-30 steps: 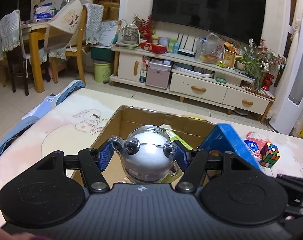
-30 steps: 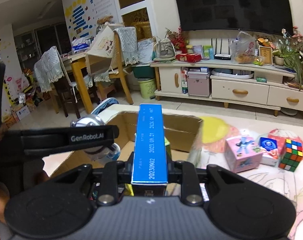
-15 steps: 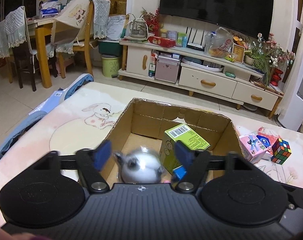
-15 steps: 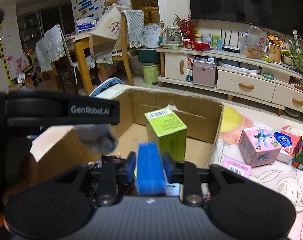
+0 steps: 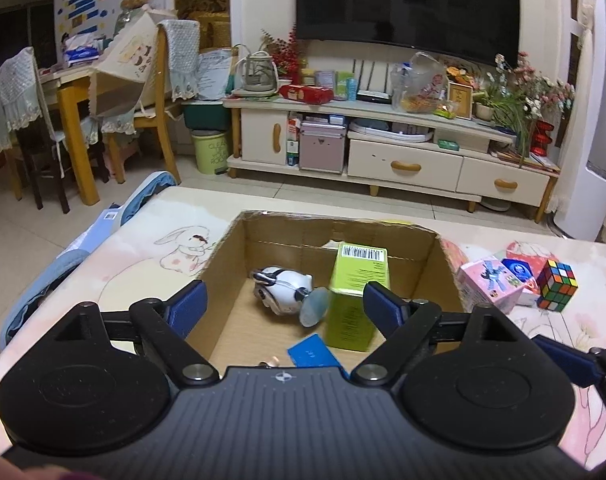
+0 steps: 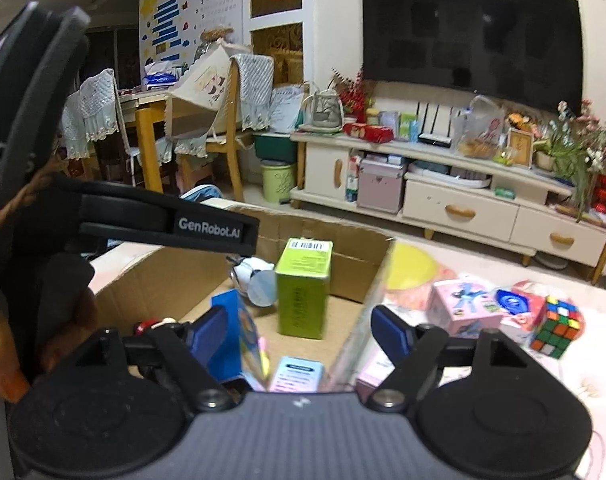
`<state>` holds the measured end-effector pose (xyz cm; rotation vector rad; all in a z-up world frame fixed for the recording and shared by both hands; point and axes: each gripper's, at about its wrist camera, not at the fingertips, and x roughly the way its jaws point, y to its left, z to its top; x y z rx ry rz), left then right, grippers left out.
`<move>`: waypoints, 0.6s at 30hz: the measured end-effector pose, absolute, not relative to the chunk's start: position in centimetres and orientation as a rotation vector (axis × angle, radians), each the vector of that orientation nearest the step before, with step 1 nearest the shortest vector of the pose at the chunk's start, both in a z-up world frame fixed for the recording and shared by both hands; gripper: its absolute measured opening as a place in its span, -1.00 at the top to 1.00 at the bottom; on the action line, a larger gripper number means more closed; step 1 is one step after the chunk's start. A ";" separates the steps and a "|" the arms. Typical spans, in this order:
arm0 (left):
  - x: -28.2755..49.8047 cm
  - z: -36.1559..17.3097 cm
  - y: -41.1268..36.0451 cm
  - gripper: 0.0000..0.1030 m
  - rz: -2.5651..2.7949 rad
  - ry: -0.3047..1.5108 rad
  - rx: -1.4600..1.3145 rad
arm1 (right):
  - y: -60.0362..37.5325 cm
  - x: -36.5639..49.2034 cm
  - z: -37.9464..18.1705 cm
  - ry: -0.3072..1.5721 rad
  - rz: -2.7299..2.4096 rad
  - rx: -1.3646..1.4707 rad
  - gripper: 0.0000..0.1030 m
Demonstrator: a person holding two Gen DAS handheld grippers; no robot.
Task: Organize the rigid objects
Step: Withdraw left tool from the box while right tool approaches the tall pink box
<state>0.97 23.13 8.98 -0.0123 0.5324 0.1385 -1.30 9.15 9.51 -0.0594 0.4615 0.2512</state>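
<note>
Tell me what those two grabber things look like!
Both the left gripper and the right gripper are black plastic with two round discs, silver screws and blue pads on the jaws. White letters on the left one's side spell GenRobot.AI.

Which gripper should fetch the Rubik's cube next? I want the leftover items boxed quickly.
Probably the right gripper: it is open and empty, and the Rubik's cube and pink box lie just to its right, outside the cardboard box. The left gripper, also open, hovers over the box.
</note>
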 end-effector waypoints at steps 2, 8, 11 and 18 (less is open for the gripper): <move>1.0 8.9 22.8 -1.00 0.128 0.532 0.002 | 8.7 -1.5 9.4 0.459 0.238 -0.060 -0.60; 1.1 8.6 22.0 -1.00 0.110 0.528 0.042 | 6.9 -1.9 8.9 0.457 0.198 -0.044 -0.68; 1.2 8.7 21.9 -1.00 0.101 0.522 0.056 | 6.3 -2.0 8.7 0.459 0.185 -0.030 -0.68; 1.5 8.5 22.1 -1.00 0.078 0.522 0.076 | 4.8 -2.3 8.2 0.459 0.157 -0.018 -0.68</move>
